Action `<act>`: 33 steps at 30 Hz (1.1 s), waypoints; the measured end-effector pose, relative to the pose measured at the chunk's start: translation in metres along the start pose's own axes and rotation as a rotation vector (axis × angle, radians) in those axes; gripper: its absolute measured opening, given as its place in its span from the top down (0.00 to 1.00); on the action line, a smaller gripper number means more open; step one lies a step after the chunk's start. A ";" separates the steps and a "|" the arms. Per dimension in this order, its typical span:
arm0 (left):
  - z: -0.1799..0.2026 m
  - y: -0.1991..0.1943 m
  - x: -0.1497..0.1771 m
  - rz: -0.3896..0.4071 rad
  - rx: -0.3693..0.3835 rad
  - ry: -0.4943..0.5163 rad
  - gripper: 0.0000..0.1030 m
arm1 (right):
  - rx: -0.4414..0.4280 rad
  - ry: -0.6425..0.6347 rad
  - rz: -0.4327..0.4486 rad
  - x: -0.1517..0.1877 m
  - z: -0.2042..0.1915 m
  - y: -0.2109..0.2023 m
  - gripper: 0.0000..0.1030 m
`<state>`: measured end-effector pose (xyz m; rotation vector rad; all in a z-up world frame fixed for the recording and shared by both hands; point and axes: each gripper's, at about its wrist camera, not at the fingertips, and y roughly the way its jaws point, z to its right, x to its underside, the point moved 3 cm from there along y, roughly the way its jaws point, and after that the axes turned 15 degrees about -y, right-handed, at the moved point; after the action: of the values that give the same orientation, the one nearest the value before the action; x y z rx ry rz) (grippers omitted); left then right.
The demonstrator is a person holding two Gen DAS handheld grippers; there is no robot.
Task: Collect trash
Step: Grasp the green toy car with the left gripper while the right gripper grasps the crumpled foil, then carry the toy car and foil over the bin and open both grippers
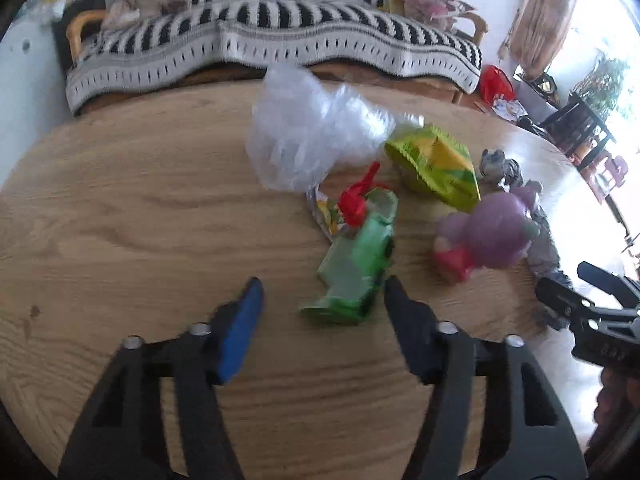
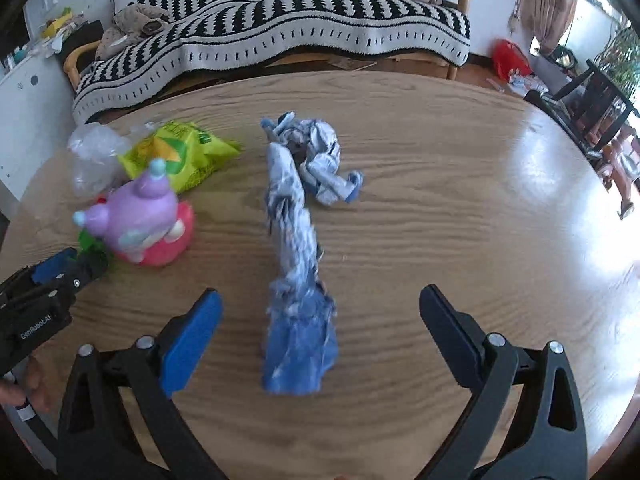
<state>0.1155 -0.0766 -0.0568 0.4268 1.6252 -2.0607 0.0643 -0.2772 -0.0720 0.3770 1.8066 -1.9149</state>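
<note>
a crumpled green plastic wrapper (image 1: 356, 268) lies near the middle of the round wood-grain table (image 1: 120, 208), its near end between the spread fingers of the left gripper (image 1: 322, 300), which grips nothing. a red plastic clip-like piece (image 1: 356, 200) rests on the wrapper's far end, beside a small printed foil packet (image 1: 324, 212). behind them sit a puffy clear plastic bag (image 1: 312, 132) and a glossy yellow-green snack bag (image 1: 436, 164), towards the far edge. a smooth purple and pink toy figure (image 2: 140, 220) stands to the right of the wrapper. the right gripper (image 2: 320, 312) is wide apart, straddling the near end of a long twisted blue-and-white paper strip (image 2: 292, 260); a crumpled ball of the same paper (image 2: 320, 160) lies beyond it. a striped black-and-white knitted blanket (image 2: 280, 28) covers the sofa past the table.
</note>
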 end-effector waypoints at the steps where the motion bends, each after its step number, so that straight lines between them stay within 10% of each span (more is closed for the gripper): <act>1: 0.003 0.001 0.000 0.004 -0.005 0.014 0.66 | -0.017 0.013 -0.012 0.002 0.003 0.005 0.52; 3: 0.007 0.002 0.001 -0.009 -0.001 0.023 0.75 | -0.009 0.006 0.003 0.001 0.006 0.006 0.70; 20: -0.007 -0.079 0.025 0.012 0.089 -0.017 0.76 | -0.060 0.100 0.161 0.033 0.014 -0.072 0.72; 33: -0.040 -0.091 0.023 0.014 0.061 -0.045 0.76 | -0.098 0.091 0.117 0.033 -0.009 -0.060 0.72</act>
<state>0.0449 -0.0255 -0.0039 0.4083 1.5330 -2.0986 0.0041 -0.2725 -0.0381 0.5316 1.8844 -1.7480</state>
